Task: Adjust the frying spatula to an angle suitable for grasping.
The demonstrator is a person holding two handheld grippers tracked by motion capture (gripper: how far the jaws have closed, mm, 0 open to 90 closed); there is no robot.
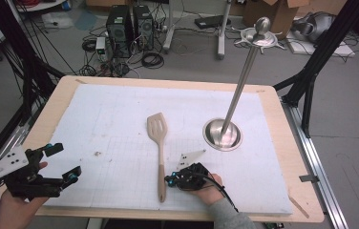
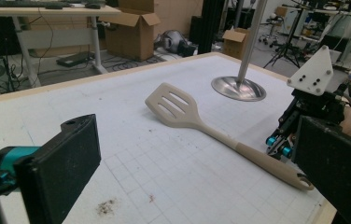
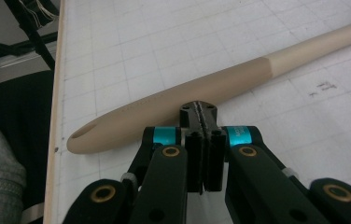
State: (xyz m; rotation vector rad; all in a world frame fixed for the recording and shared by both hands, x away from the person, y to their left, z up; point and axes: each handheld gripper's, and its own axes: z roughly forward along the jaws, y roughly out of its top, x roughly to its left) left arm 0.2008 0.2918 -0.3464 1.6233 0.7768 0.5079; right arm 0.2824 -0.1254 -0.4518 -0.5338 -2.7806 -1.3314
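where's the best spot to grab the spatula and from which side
Grip the spatula on its thick rounded handle, near the table's front edge. It lies flat, so come from above with the jaws straddling the handle. The right gripper, jaws shut, sits just beside the handle; it must open first.

Grey concrete floor (image 1: pixel 344 129) strewn with black cables (image 1: pixel 151 59). Two black computer towers (image 1: pixel 130 26) stand beyond the light wooden table (image 1: pixel 290 143), its top covered by a white gridded mat (image 1: pixel 110 124). Brown cardboard boxes (image 2: pixel 138 28) sit by white desk legs (image 1: pixel 221 28). Black metal frame struts (image 1: pixel 318 52) rise at both sides. Even indoor light.
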